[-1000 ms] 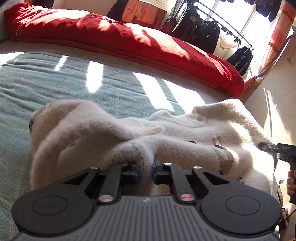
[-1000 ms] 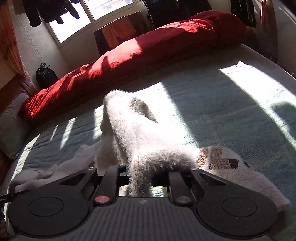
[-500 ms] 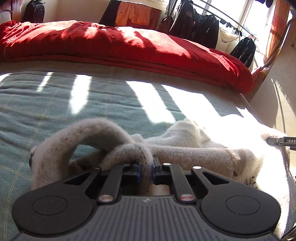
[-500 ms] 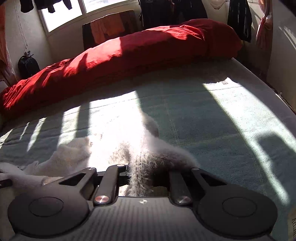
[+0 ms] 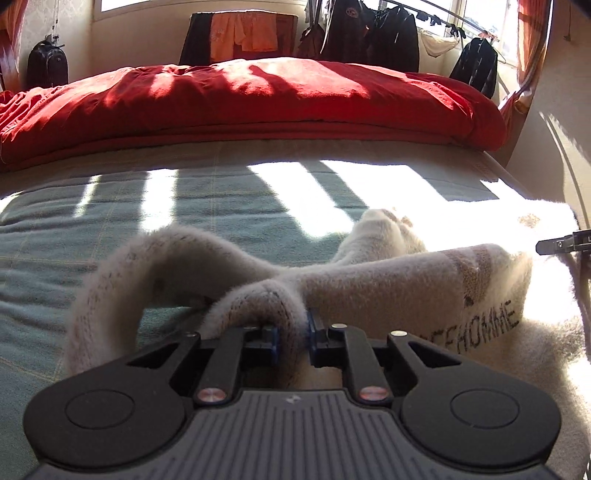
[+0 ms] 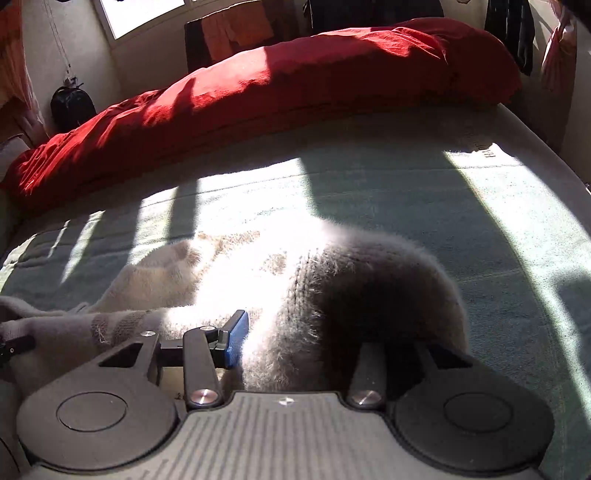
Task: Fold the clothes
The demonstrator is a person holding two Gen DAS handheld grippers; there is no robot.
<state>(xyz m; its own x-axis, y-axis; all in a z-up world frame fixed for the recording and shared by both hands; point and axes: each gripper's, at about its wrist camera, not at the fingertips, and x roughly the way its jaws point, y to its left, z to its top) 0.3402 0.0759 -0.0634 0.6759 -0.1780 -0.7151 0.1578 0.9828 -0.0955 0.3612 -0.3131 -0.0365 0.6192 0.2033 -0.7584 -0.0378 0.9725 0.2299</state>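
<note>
**One fuzzy sweater, two grippers, on a sunlit bed**

I hold my left gripper (image 5: pixel 291 338) pinched tight on a bunched fold of the cream sweater (image 5: pixel 388 280), its blue-padded fingers (image 5: pixel 272 338) pressed into the wool. My right gripper (image 6: pixel 295 343) stands spread apart: one blue pad (image 6: pixel 236 339) shows bare at the left, the other finger is hidden under a hump of the sweater (image 6: pixel 369 295) that sits between the jaws. The single garment lies crumpled on the near part of the green blanket (image 5: pixel 184 229), in strips of sunlight, one sleeve looping up at the left. Dark lettering along its right-hand fold reads "…CEHOMME"; the first letters are hidden. Brown patches mark the knit beside it. One red duvet (image 5: pixel 258 103) stretches across the far side of the bed. Beyond it, dark jackets (image 5: pixel 373 33) hang on a rail, an orange cloth (image 5: pixel 243 37) is draped over a stand, and one black backpack (image 5: pixel 47 68) sits at far left. Faint print on the mattress edge (image 6: pixel 487 147) at far right is too blurred to read.
</note>
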